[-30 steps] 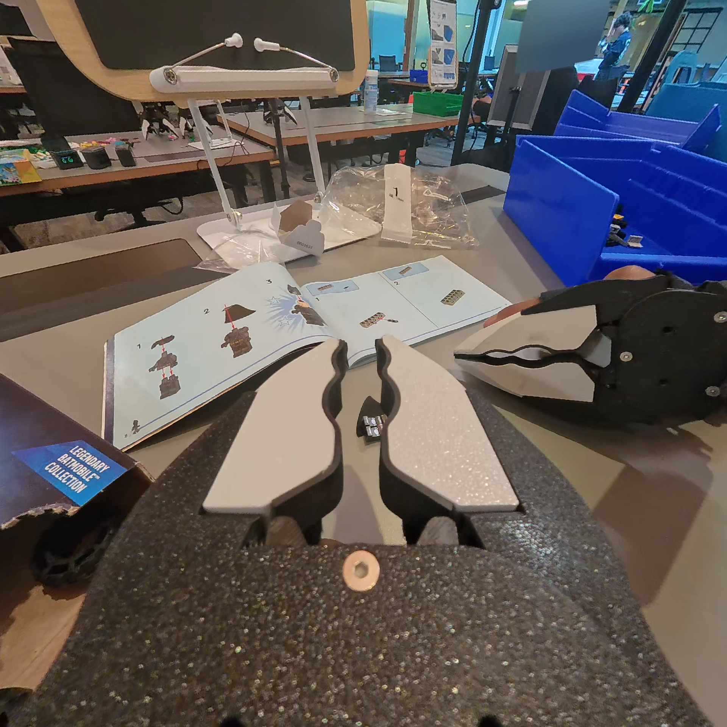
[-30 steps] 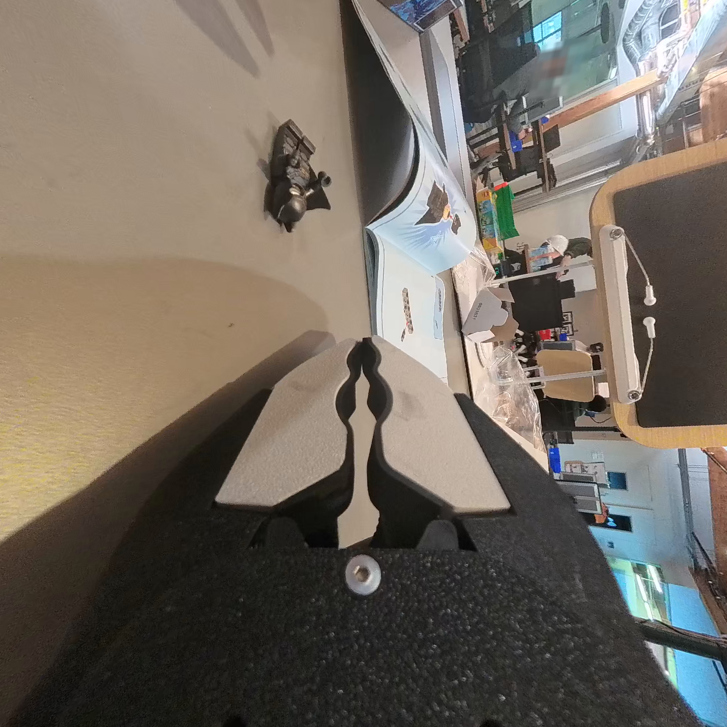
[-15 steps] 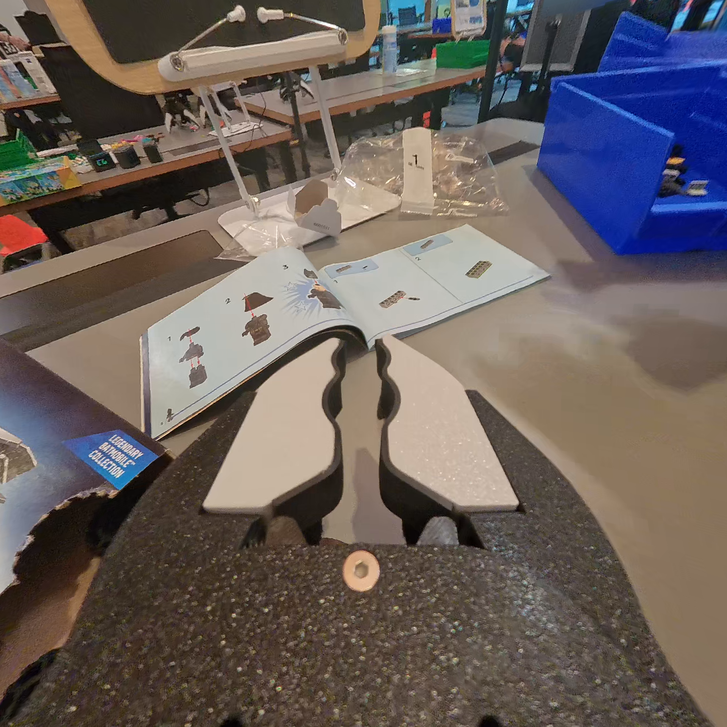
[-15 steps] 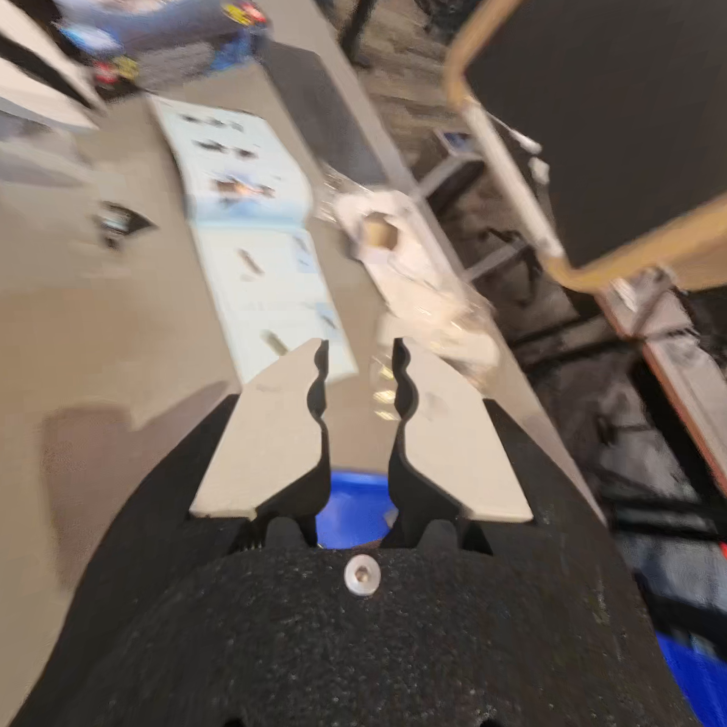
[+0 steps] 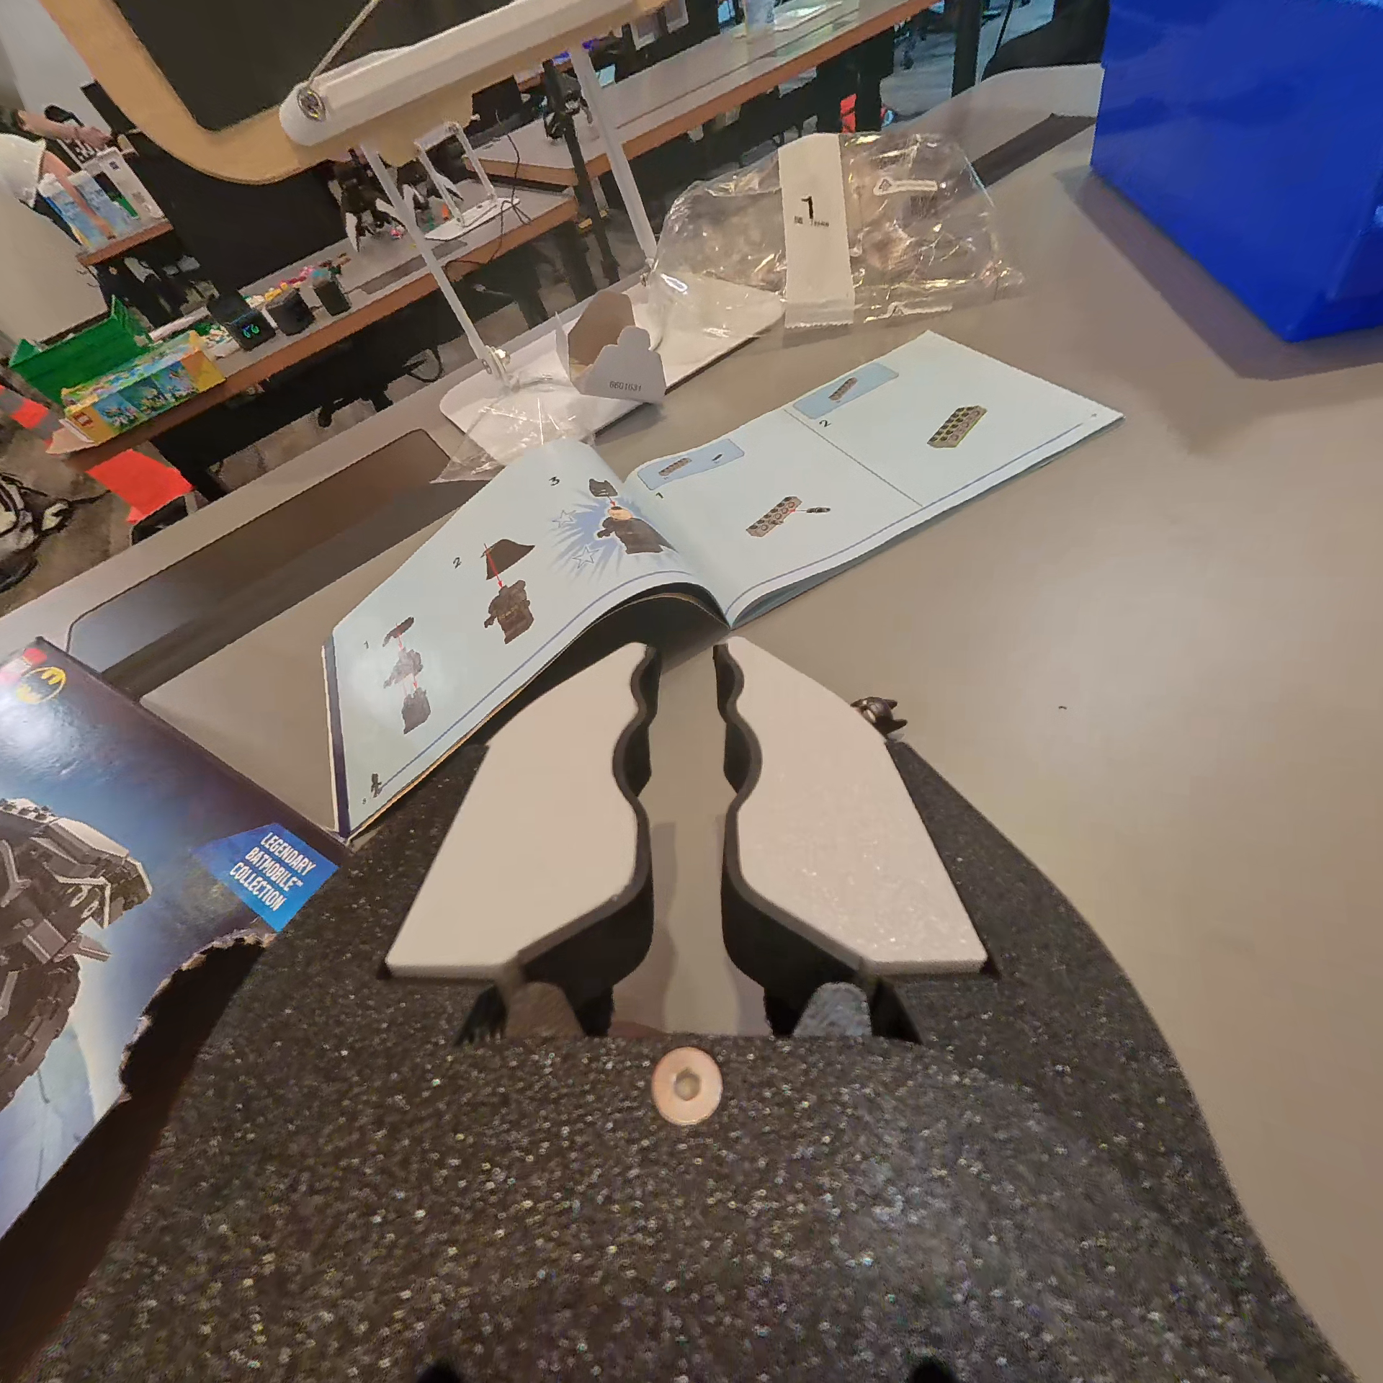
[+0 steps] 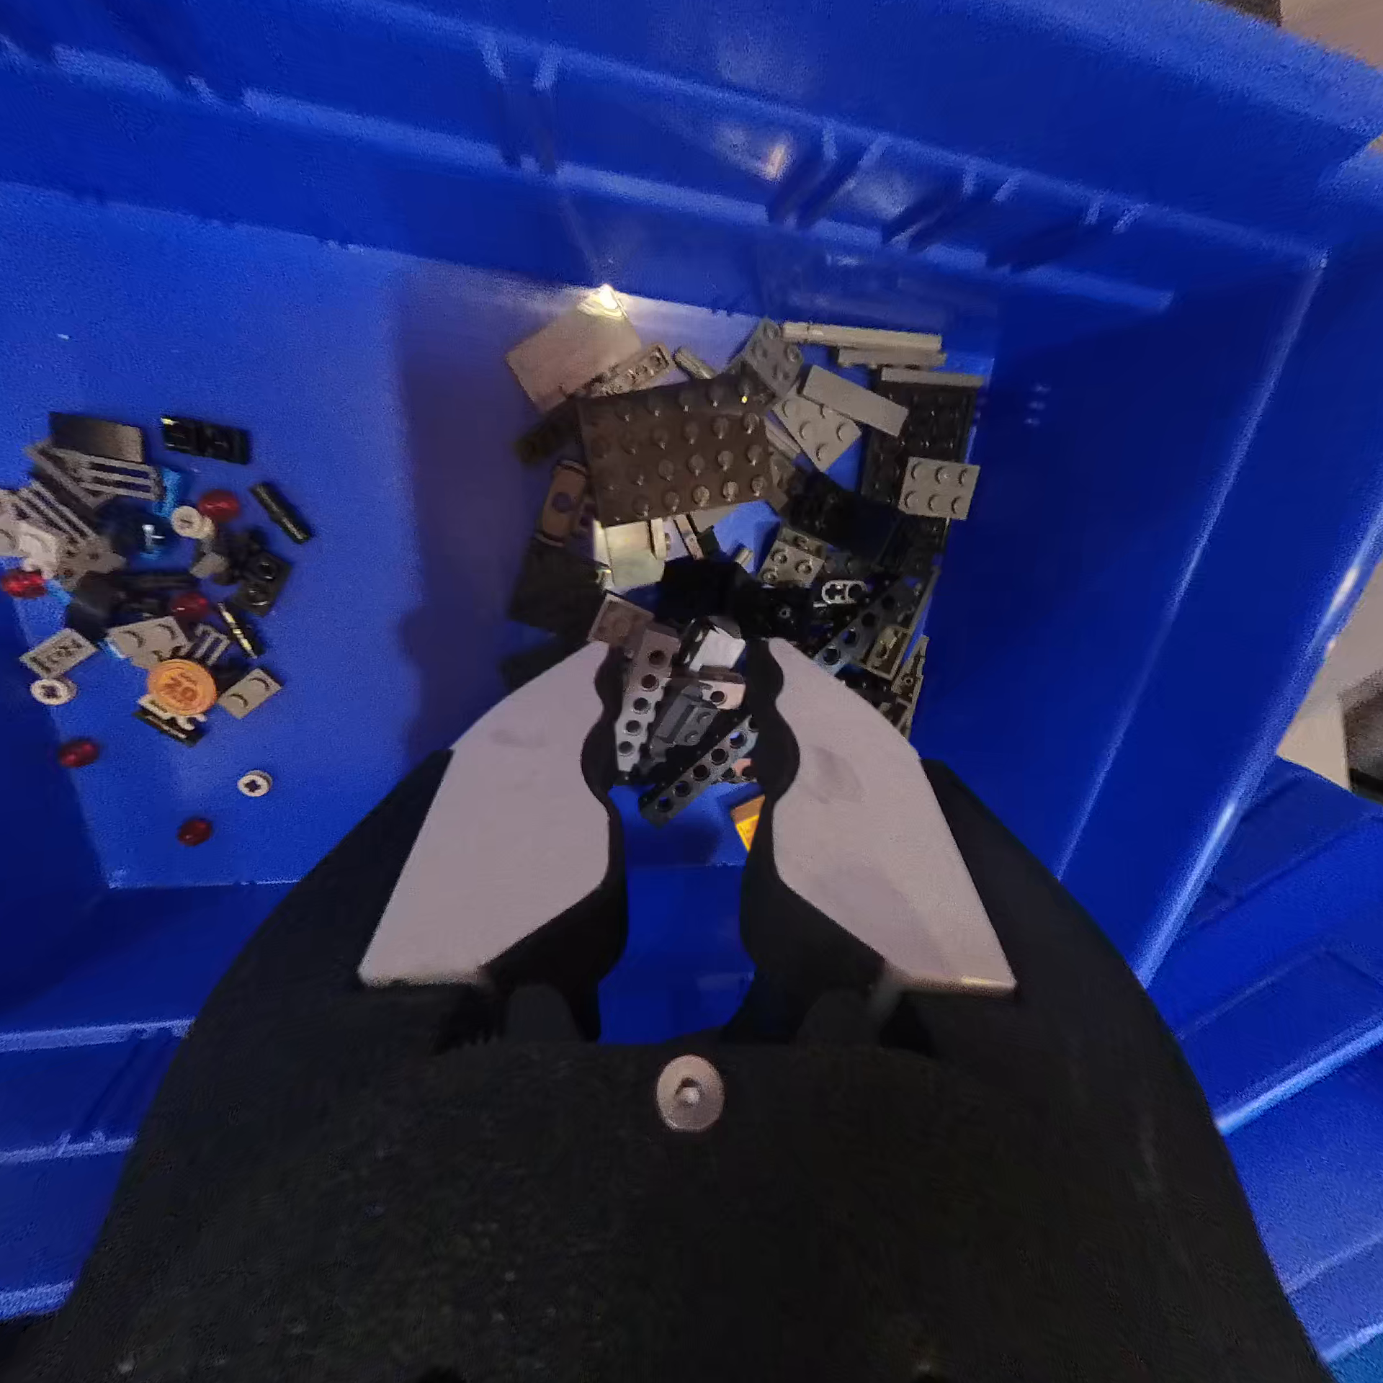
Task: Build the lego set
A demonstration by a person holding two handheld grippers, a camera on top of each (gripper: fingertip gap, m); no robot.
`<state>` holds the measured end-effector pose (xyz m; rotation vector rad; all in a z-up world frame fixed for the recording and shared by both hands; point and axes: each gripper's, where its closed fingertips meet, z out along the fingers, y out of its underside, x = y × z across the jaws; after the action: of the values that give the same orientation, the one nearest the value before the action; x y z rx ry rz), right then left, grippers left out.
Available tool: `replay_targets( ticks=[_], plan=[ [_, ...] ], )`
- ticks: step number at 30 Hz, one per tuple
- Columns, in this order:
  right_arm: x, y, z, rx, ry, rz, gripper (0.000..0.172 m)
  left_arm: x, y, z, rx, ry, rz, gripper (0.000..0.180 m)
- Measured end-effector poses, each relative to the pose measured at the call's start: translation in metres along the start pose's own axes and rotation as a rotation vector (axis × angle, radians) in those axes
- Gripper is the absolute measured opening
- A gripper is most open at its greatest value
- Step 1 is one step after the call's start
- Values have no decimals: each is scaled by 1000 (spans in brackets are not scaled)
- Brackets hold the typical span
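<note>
Grey holed beam [image 6: 645,703] lies in the heap of dark and grey bricks [image 6: 748,486] on the floor of the blue bin [image 6: 1122,524], and it shows right between the fingers of my right gripper [image 6: 685,666]. Its long axis runs nearly along the fingers, lower end toward me and upper end leaning a little right, with its row of holes facing the camera. It sits close against the left finger, with a small grey piece and a black holed strip filling the rest of the gap. The right jaws stand moderately apart, and I see nothing lifted clear of the heap. Whether either pad touches the beam I cannot tell. A second scatter of small parts [image 6: 150,584] lies well apart to the left in the same bin.

My left gripper [image 5: 685,658] is far from all this, above the grey table [image 5: 1122,748], its tips just short of the spine of the open instruction booklet [image 5: 673,524]. Its jaws are narrowly parted with only bare table between them. A small black figure piece [image 5: 881,711] lies just beside its right finger, and a printed box [image 5: 112,861] sits to its left.
</note>
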<state>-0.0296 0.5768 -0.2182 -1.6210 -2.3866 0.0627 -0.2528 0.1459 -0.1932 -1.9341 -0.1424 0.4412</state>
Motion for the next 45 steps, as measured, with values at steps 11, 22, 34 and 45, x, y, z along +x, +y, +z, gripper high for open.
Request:
replay_targets(
  ticks=[11, 22, 34, 45],
  plan=[
    [-6, 15, 17, -114, -40, -23, 34, 4, 2, 2, -15, 2, 39, 15],
    [-2, 9, 10, -74, -19, -13, 12, 1, 3, 1, -19, -15, 40, 15],
    [-131, -126, -121, 523, 49, -345, 11, 0, 2, 1, -15, -16, 34, 15],
    [-280, -189, -30, 471, -159, -461, 10, -2, 0, -2, 6, -17, 21, 14]
  ],
)
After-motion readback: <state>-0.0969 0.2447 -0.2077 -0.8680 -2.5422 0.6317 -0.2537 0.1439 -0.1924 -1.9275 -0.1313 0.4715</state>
